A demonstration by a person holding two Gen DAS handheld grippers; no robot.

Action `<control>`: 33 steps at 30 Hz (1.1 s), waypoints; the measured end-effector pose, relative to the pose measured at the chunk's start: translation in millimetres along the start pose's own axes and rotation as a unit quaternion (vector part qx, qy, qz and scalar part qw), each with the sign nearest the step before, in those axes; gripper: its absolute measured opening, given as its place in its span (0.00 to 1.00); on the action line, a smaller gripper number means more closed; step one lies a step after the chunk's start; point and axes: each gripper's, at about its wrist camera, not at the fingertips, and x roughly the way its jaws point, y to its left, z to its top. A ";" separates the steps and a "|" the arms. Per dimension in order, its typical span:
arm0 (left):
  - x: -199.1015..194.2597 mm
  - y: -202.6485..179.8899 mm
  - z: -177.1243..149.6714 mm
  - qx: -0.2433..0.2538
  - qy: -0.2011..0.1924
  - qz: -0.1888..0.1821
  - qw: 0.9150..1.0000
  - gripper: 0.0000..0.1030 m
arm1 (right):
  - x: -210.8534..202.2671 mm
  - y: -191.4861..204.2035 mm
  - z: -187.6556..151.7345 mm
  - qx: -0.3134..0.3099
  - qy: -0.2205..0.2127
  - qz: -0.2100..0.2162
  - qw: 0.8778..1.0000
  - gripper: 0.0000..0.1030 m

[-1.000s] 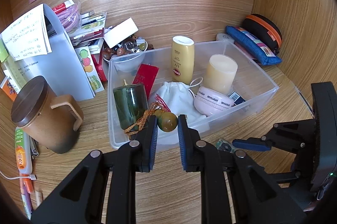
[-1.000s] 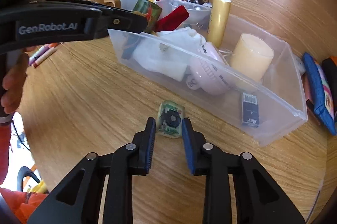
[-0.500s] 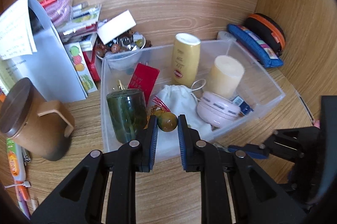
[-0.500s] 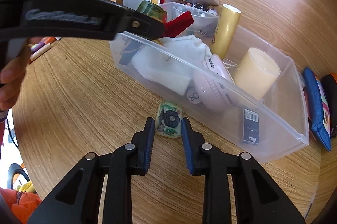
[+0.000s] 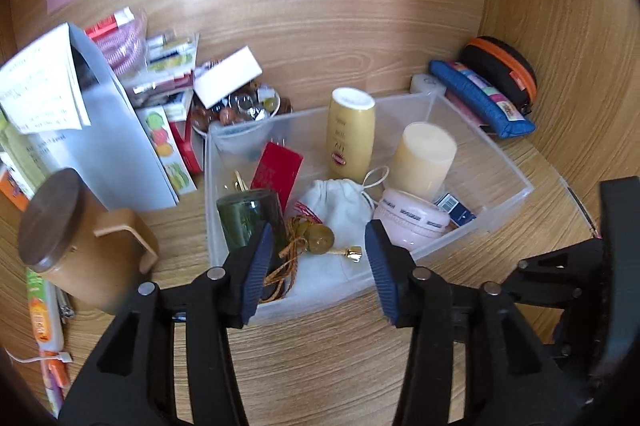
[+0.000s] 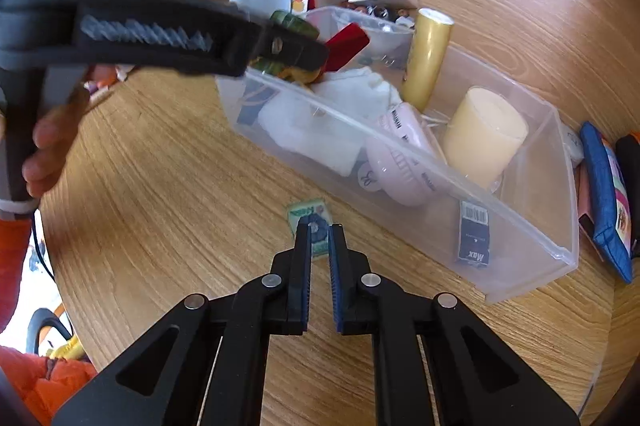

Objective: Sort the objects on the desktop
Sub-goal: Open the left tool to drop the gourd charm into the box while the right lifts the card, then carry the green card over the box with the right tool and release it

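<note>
While our right gripper [image 6: 320, 226] clamps its jaws on the small green packet [image 6: 310, 211] lying flat on the wooden desk [image 6: 160, 226], most of that packet is hidden between and under the blue ribbed pads, so only its far edge and a dark printed motif show; its lettering is too small to read. The left wrist view does not show the packet at all, as our right gripper's black frame covers that spot.

Just beyond the right fingertips stands the clear plastic bin [image 6: 520, 238], its near wall blurring what lies behind it. Our left gripper [image 5: 318, 254] hovers over the bin's near end with its jaws opening; the brown bead charm [image 5: 320, 240] with its braided cord and small gold bell lies between them on white cloth, and the pads do not press it. From the right wrist view that charm is mostly hidden behind the left gripper's dark, motion-blurred arm.

Ahead of the left gripper inside the bin we see a white drawstring pouch [image 5: 340, 203], a dark green glass jar [image 5: 248, 218], a red card [image 5: 276, 173], a glossy yellow tube [image 5: 351, 133], a cream cylinder [image 5: 422, 155] and a round pink case [image 5: 412, 222]. Left of the bin, a brown lidded mug [image 5: 80, 246] stands.
</note>
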 end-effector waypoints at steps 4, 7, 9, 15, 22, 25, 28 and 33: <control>-3.6 0.6 -1.7 0.003 -0.001 0.001 1.000 0.46 | 3.4 4.5 2.0 -0.012 0.004 -0.002 1.000 0.24; -4.5 5.3 -5.5 -0.002 -0.001 -0.005 1.000 0.46 | 10.3 9.1 3.1 -0.024 0.006 -0.013 1.000 0.41; -4.6 8.4 -8.7 -0.006 0.000 -0.004 1.000 0.46 | 16.2 11.0 3.8 -0.029 0.007 -0.018 0.999 0.41; -4.5 13.6 -16.8 -0.012 0.003 -0.009 1.000 0.46 | 24.5 9.8 2.3 -0.021 0.013 -0.011 1.000 0.22; -4.1 15.1 -14.5 -0.011 -0.001 -0.010 1.000 0.46 | -13.5 15.3 2.3 -0.039 -0.023 -0.009 0.999 0.22; -3.3 17.6 -11.4 -0.015 -0.003 -0.011 1.000 0.46 | -36.3 15.3 5.1 -0.047 -0.041 -0.014 0.998 0.22; -2.2 19.4 -8.7 -0.018 -0.004 -0.013 1.000 0.46 | -56.8 13.4 11.3 -0.042 -0.059 -0.018 0.997 0.22; 0.8 22.7 -5.7 -0.023 -0.004 -0.010 1.000 0.56 | -61.0 -2.3 30.3 -0.029 -0.076 -0.035 0.996 0.22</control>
